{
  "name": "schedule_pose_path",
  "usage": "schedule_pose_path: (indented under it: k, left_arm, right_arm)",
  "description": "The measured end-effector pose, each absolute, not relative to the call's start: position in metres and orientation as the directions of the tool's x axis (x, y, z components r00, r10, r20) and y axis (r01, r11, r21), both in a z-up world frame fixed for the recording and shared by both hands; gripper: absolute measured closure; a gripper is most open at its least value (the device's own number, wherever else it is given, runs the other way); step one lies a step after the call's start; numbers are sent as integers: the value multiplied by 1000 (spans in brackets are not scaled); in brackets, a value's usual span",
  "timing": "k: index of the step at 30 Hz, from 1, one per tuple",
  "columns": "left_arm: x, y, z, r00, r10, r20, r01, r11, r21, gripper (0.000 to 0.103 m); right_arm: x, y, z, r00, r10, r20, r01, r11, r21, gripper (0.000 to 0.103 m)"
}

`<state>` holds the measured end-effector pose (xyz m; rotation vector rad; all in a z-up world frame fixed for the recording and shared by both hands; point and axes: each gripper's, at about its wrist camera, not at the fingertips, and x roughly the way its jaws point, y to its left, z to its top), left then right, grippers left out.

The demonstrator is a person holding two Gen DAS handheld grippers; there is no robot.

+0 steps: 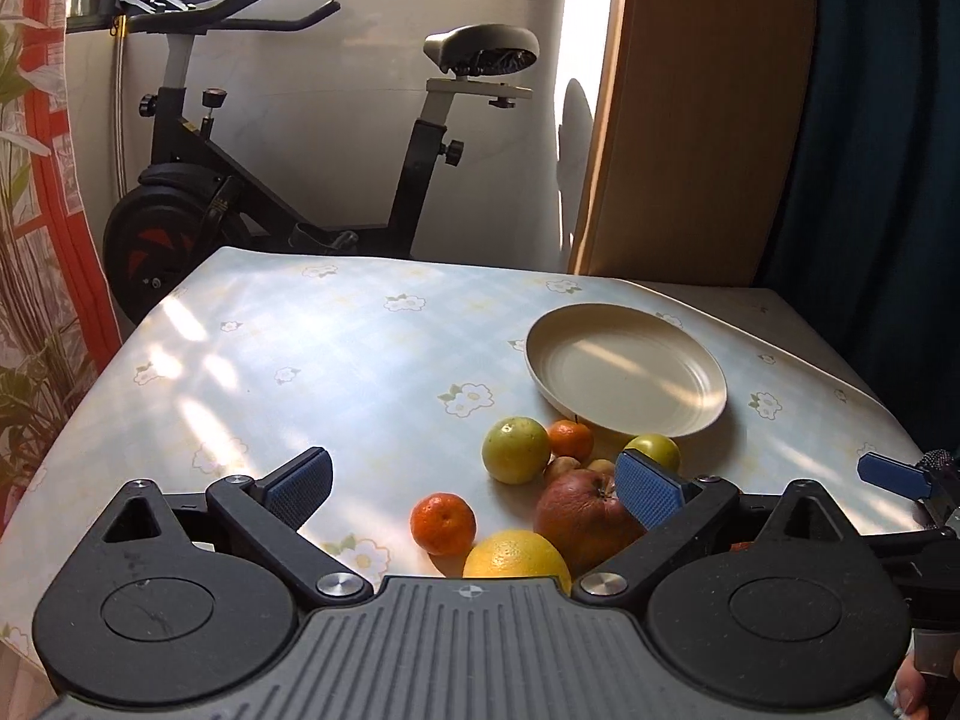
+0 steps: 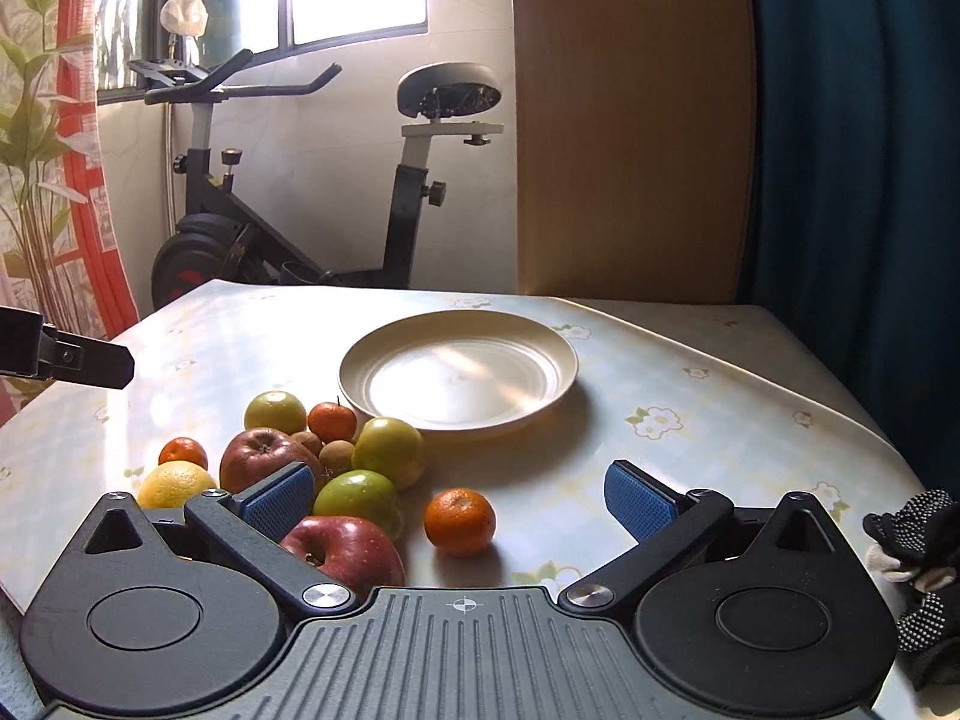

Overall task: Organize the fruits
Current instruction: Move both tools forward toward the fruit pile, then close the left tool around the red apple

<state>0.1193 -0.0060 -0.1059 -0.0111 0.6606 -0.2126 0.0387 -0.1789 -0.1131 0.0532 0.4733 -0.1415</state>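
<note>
A cream plate [image 2: 528,387] stands empty on the table, also in the left wrist view [image 1: 702,402]. A pile of fruit lies in front of it: green apples [image 2: 389,450], red apples [image 2: 345,552], mandarins [image 2: 460,521], a yellow citrus [image 2: 174,483] and small brown fruits [image 2: 336,456]. My right gripper [image 2: 459,495] is open, low over the table, with one mandarin between its fingers, untouched. My left gripper [image 1: 474,483] is open above a mandarin [image 1: 443,523], a yellow citrus [image 1: 516,555] and a red apple [image 1: 582,516].
The table carries a pale floral cloth [image 2: 660,420]. An exercise bike [image 1: 240,180] stands behind the table's far edge. A wooden panel [image 2: 630,120] and a dark blue curtain [image 2: 852,150] rise at the back right. A gloved hand [image 2: 918,546] shows at the right.
</note>
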Motion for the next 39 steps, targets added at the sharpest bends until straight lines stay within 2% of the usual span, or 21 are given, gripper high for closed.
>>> schedule_pose_path:
  k: [3,10,17,28,33,36,39]
  left_arm:
    - [119,-9,-113,762,-214,-611,204,975,-88,2]
    - [114,-14,-115,781,-227,-583,216,972,-88,2]
    - [115,-17,-123,746,-230,-625,211,972,-106,2]
    - [113,-22,-132,706,-281,-650,272,955,-118,29]
    - [112,-22,-134,697,-305,-649,290,948,-134,36]
    - [112,-22,-137,688,-317,-653,291,945,-151,41]
    - [113,-22,-138,678,-333,-656,301,939,-166,50]
  right_arm:
    - [37,-180,-123,866,-111,-487,124,992,-5,3]
    - [33,-187,-135,846,-17,-532,67,995,74,9]
    - [29,-180,-138,844,32,-535,3,998,64,18]
    - [29,-169,-141,827,75,-557,-73,997,26,31]
    - [30,-166,-145,820,95,-565,-99,995,23,36]
    - [32,-164,-148,811,101,-576,-115,993,11,42]
    - [34,-161,-153,806,102,-583,-132,991,-9,46]
